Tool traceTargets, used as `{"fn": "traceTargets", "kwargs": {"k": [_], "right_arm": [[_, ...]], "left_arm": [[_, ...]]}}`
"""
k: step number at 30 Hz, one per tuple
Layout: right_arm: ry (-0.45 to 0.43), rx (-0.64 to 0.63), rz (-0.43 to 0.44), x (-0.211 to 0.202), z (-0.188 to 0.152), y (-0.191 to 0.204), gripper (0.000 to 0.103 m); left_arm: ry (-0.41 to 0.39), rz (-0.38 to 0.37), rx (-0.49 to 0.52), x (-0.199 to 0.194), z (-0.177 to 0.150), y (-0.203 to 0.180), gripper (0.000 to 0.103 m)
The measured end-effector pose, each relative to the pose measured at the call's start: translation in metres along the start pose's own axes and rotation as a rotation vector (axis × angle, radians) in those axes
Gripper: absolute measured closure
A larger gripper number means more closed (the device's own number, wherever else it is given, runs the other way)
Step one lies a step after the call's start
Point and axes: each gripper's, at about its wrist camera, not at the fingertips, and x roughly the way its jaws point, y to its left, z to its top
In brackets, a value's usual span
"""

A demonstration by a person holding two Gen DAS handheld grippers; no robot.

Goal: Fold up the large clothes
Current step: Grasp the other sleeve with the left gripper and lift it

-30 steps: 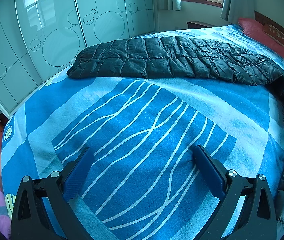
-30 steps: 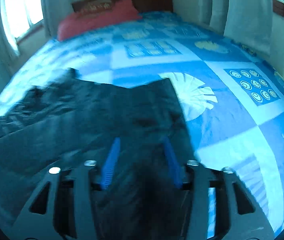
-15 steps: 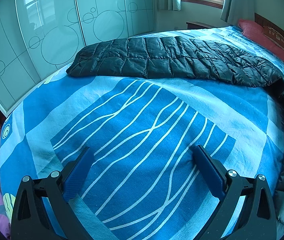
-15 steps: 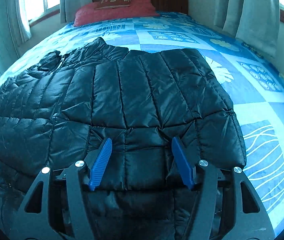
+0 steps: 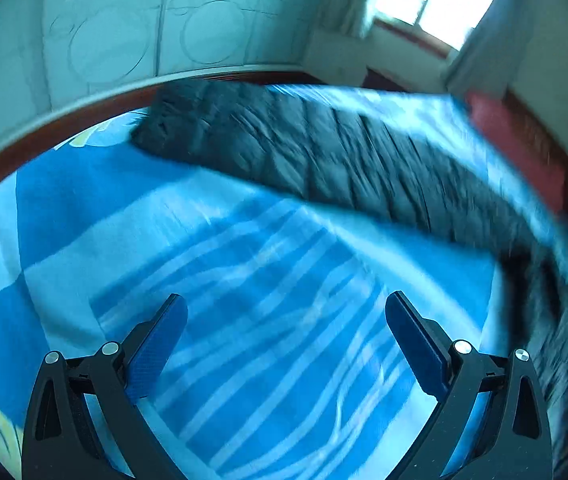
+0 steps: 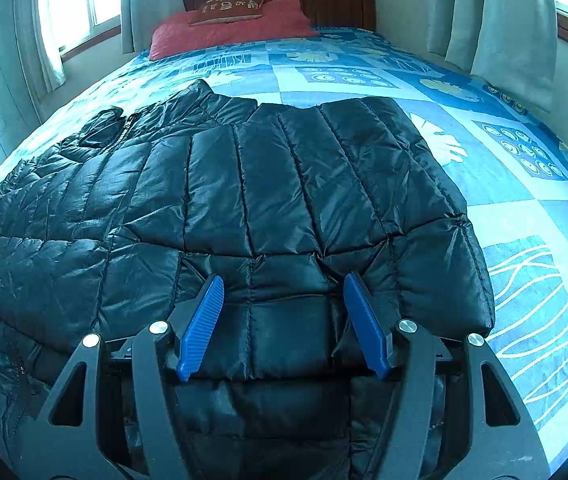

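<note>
Blue patterned bedspread now smears under my left gripper, jaws spread and empty, newly swinging toward the black puffer jacket lying flat across the bed, while my right gripper stays spread over its hem (sleeve fold next, I judge).

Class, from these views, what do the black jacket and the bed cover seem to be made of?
Black jacket: likely thin nylon or polyester shell, glossy, padded; stitched puffy channels catch highlights. Bed cover: probably woven cotton, matte, with printed blue patchwork patterns; fibre uncertain.
</note>
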Motion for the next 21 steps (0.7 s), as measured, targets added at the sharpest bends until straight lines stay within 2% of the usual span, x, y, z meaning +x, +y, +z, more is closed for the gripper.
{"fn": "traceTargets", "kwargs": {"k": [4,8,11,14,17,21], "right_arm": [[-0.003,-0.001,0.002,-0.001,0.000,-0.001,0.040],[-0.003,0.000,0.003,-0.001,0.000,-0.001,0.040],[-0.004,-0.001,0.004,-0.001,-0.001,-0.001,0.039],[-0.005,0.000,0.003,-0.001,0.000,0.000,0.039],[-0.006,-0.001,0.002,-0.002,0.000,0.000,0.039],[-0.007,-0.005,-0.001,-0.002,0.000,0.002,0.038]], "left_arm": [[-0.040,-0.017,-0.089,0.015,0.029,0.024,0.005],[-0.096,-0.069,-0.147,0.031,0.050,0.034,0.005],[-0.088,-0.117,-0.167,0.047,0.068,0.038,0.005],[-0.100,-0.109,-0.223,0.053,0.083,0.042,0.005],[-0.152,-0.130,-0.346,0.049,0.087,0.050,0.006],[-0.197,-0.082,-0.431,0.043,0.084,0.058,0.029]]}}
